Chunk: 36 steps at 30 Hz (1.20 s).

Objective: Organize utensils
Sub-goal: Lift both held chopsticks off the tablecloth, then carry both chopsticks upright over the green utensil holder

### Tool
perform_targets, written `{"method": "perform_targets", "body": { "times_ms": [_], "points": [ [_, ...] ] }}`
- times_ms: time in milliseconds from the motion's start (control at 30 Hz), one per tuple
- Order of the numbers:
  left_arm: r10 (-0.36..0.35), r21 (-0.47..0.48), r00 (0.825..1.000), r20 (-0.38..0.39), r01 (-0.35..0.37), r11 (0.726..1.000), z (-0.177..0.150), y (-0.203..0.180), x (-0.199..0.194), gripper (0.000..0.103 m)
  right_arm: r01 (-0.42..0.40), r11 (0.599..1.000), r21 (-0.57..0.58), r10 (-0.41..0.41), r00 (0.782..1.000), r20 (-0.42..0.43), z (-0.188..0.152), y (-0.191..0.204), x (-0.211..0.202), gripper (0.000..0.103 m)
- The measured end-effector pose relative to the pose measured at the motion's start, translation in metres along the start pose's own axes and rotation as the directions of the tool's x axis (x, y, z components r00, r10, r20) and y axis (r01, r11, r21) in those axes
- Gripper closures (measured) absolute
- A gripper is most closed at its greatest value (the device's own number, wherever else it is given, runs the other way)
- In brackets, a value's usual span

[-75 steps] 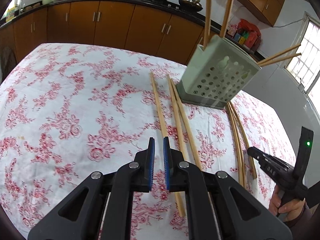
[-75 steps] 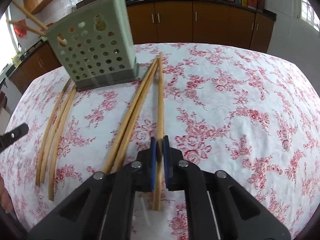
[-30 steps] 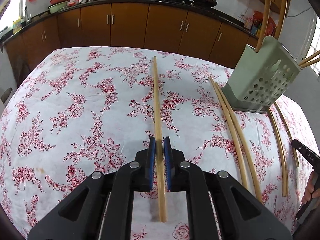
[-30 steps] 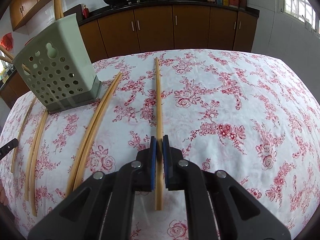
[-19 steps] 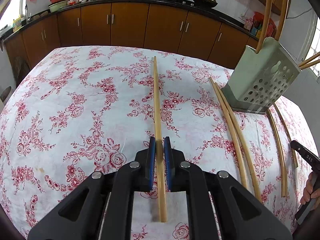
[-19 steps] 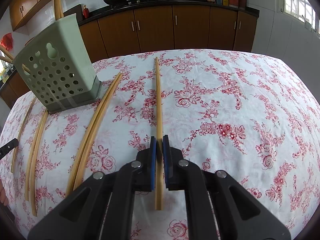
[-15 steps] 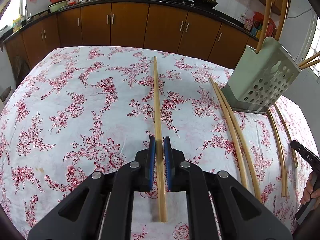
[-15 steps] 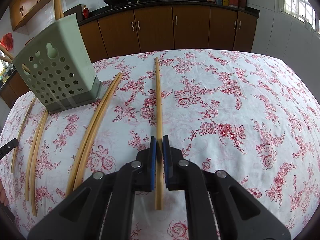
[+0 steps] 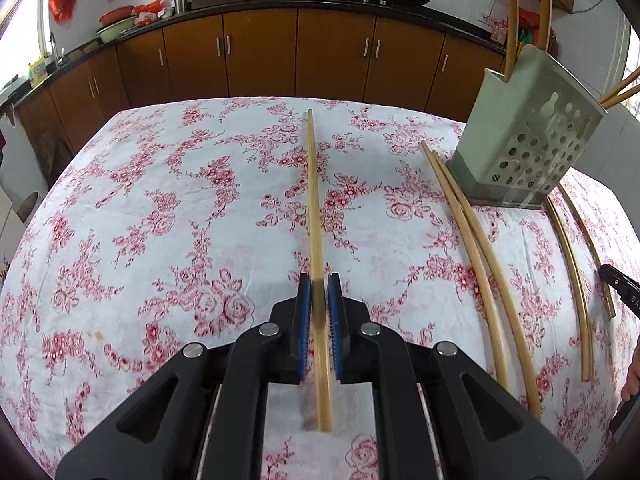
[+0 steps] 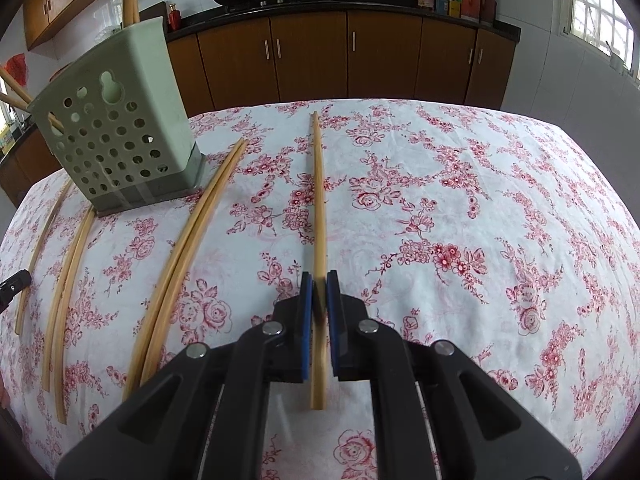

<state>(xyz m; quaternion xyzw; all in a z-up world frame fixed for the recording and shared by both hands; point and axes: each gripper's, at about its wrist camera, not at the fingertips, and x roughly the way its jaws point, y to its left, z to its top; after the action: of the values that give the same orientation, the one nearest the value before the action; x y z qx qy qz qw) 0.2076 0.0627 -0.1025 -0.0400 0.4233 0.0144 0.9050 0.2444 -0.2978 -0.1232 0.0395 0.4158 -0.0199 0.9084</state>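
My left gripper (image 9: 319,286) is shut on a bamboo chopstick (image 9: 314,184) that points straight ahead over the floral tablecloth (image 9: 160,220). My right gripper (image 10: 319,282) is likewise shut on another chopstick (image 10: 319,184). A pale green perforated utensil holder (image 9: 528,136) stands at the right in the left wrist view, with several chopsticks sticking out of it. In the right wrist view the holder (image 10: 116,136) is at the left. A pair of loose chopsticks (image 9: 476,256) lies beside the holder, and the same pair (image 10: 188,248) shows in the right wrist view.
More loose chopsticks (image 9: 572,264) lie past the holder, also seen as curved sticks (image 10: 68,264) at the left. The other gripper's black tip (image 9: 622,290) and a hand show at the right edge. Brown kitchen cabinets (image 10: 312,56) stand behind the table.
The left gripper, open over the chopsticks by the holder earlier, now holds one and has swung it left. The right gripper's chopstick has moved away from the pair. Over the last second nothing moved.
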Motion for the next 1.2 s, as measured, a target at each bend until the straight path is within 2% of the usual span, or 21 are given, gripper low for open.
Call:
{"method": "perform_targets", "body": {
  "times_ms": [433,667,867,1200],
  "points": [
    [0.012,0.012,1.0,-0.017,-0.012,1.0,-0.011,-0.001,-0.012,0.096,-0.008,1.0,-0.011,0.008,1.0,0.005,-0.005,0.0,-0.008,0.095],
    [-0.024,-0.026,0.994,0.104,0.027,0.999,0.003,0.009,-0.058,0.096,-0.047,0.999,0.004,0.045,0.986,0.16,0.005,-0.008,-0.062,0.095],
    [-0.06,-0.061,0.976,0.21,0.075,0.995,0.021,0.014,-0.094,0.096,-0.072,0.997,0.039,0.059,0.962,0.266,0.021,-0.021,-0.097,0.095],
    [-0.09,-0.095,0.922,0.376,0.135,0.986,0.046,0.019,-0.148,0.096,-0.126,0.986,0.111,0.073,0.917,0.392,0.044,-0.038,-0.138,0.095]
  ]
}}
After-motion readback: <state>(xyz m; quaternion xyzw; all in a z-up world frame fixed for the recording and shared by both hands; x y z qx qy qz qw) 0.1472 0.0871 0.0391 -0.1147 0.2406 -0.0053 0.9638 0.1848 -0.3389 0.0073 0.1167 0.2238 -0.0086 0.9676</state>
